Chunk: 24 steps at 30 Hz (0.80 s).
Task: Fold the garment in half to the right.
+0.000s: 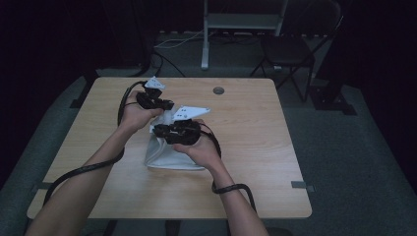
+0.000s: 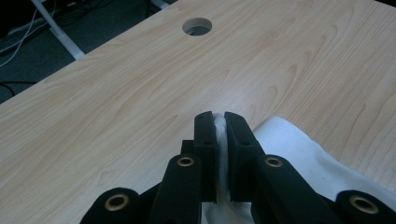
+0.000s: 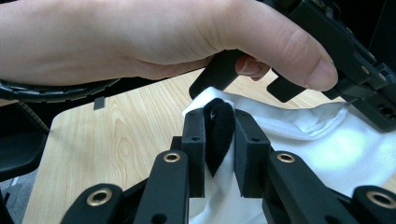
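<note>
A white cloth bag (image 1: 169,156) lies crumpled at the middle of the wooden table (image 1: 255,147). My left gripper (image 1: 164,105) is at its far edge, shut on a fold of the white cloth (image 2: 299,149), which is pinched between the pads (image 2: 219,119). My right gripper (image 1: 157,130) is just in front of it, over the bag. In the right gripper view its jaws (image 3: 219,116) are shut on a soft black piece (image 3: 219,133) at the rim of the white cloth (image 3: 327,140). The left hand (image 3: 140,37) and its gripper body (image 3: 327,42) are close behind.
A round cable hole (image 1: 219,90) (image 2: 197,26) lies in the table's far side. Beyond the table stand a dark folding chair (image 1: 290,49) and a metal frame leg (image 1: 205,44) on grey carpet. Black cables (image 1: 83,169) trail from both grippers across the near table.
</note>
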{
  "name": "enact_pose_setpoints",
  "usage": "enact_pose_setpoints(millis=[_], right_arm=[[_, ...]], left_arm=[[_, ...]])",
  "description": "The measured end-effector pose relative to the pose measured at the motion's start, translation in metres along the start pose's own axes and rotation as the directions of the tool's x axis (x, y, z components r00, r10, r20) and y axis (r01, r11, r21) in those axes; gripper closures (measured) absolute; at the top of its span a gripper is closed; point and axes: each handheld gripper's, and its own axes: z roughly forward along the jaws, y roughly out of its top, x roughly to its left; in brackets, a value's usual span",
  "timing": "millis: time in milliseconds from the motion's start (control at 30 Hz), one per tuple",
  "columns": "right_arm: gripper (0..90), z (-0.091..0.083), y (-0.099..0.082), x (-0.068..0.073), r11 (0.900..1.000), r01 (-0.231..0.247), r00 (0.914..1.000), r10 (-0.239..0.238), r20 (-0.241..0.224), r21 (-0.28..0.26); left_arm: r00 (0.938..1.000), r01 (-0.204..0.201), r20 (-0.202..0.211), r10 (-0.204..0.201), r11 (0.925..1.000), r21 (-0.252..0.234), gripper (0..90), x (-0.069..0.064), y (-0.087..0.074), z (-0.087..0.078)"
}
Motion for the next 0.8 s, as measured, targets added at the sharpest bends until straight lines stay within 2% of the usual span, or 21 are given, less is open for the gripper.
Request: enact_pose_setpoints(millis=[800], right_arm=[[76.5, -0.012, -0.012, -0.005, 0.9997, -0.026, 0.9996, 0.026, 0.015, 0.003]], left_arm=[[0.9999, 0.002, 0.017, -0.002, 0.9999, -0.013, 84.4, -0.01, 0.001, 0.013]])
